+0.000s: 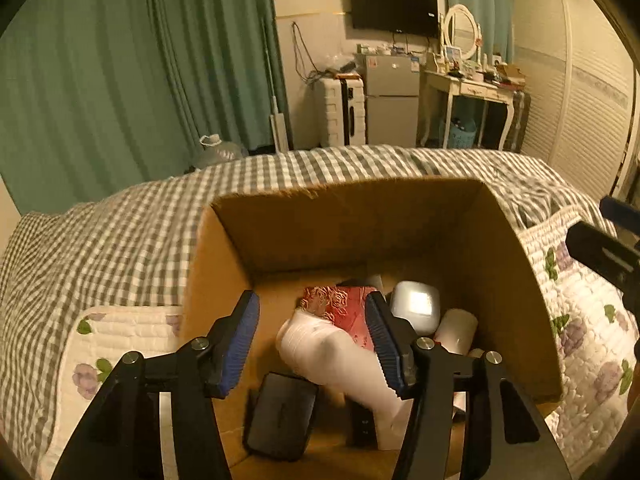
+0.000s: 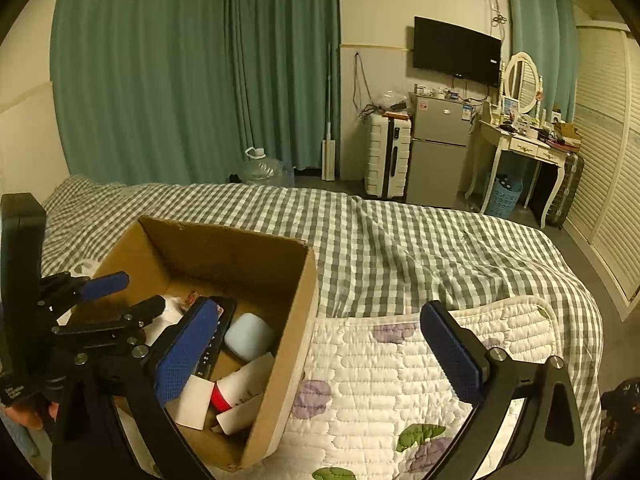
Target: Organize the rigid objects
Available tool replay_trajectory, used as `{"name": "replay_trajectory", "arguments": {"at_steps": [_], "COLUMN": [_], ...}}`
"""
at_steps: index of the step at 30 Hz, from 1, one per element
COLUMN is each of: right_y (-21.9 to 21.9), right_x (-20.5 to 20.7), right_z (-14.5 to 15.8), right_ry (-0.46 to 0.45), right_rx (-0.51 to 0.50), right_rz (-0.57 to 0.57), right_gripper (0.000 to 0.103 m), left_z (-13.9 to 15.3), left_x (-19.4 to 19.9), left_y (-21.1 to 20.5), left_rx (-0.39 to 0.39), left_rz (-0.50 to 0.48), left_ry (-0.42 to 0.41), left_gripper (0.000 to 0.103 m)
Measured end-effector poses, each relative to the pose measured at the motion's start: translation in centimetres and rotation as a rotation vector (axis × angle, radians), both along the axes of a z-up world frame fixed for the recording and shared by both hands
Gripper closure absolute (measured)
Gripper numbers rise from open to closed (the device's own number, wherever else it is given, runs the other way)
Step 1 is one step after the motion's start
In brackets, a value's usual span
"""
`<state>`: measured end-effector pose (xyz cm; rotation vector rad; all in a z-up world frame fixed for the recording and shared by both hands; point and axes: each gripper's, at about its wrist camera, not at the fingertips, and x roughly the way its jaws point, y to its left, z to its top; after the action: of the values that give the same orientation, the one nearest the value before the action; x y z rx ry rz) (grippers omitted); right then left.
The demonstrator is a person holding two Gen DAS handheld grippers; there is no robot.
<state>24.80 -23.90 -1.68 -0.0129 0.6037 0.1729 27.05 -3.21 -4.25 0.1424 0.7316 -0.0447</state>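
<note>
An open cardboard box (image 1: pixel 352 216) (image 2: pixel 280 280) stands on the bed. In it lie a white bottle (image 1: pixel 340 356), a red embossed box (image 1: pixel 340 304), a black case (image 1: pixel 280 416), a pale rounded case (image 1: pixel 412 302) (image 2: pixel 249 336), a white tube with a red band (image 2: pixel 240 390) and a black remote (image 2: pixel 216 332). My left gripper (image 1: pixel 312 344) (image 2: pixel 116 292) is open over the box, its pads on either side of the white bottle, not closed on it. My right gripper (image 2: pixel 320 356) is open and empty over the box's right wall and the quilt.
The box rests on a white flowered quilted mat (image 2: pixel 400 380) over a grey checked bedspread (image 2: pixel 400 248). Beyond the bed are green curtains (image 2: pixel 180 80), a white suitcase (image 2: pixel 388 156), a small fridge (image 2: pixel 438 152), a dressing table (image 2: pixel 520 148) and a water jug (image 2: pixel 264 170).
</note>
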Motion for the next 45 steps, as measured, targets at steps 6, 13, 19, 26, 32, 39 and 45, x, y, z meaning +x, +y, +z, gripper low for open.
{"name": "replay_trajectory", "arguments": {"at_steps": [6,13,19,26,32,39,45], "right_y": [-1.0,-0.4,1.1,2.5,3.9,4.9,5.1], "right_x": [-1.3,-5.4,-10.4,-16.1,-18.0,-16.8,-15.5], "right_z": [1.2,5.8,10.7,14.0,12.4,7.4,3.2], "right_ry": [-0.007,-0.093,-0.191,-0.317,-0.329,-0.290,-0.267], "right_rx": [0.034,0.011,-0.016,-0.016,0.015,0.049,0.032], "right_rz": [-0.032,-0.040,-0.031,-0.046,-0.038,-0.049,-0.071], "right_gripper": [0.000,0.000,0.000,0.000,0.000,0.000,0.000], "left_z": [3.7,10.8,15.0,16.4,13.7,8.4,4.7], "left_x": [-2.4,-8.0,-13.1,-18.8,-20.3,-19.4,-18.3], "left_y": [-0.2,0.3,1.3,2.8,3.9,4.5,5.5], "left_rx": [0.020,-0.023,-0.013,-0.026,-0.040,0.010,-0.015], "left_rz": [0.001,0.011,0.024,0.023,0.039,0.093,0.098], "left_ry": [-0.067,-0.229,-0.360,-0.500,-0.521,-0.469,-0.401], "left_gripper": [0.044,0.036,0.032,0.028,0.028,0.028,0.028]}}
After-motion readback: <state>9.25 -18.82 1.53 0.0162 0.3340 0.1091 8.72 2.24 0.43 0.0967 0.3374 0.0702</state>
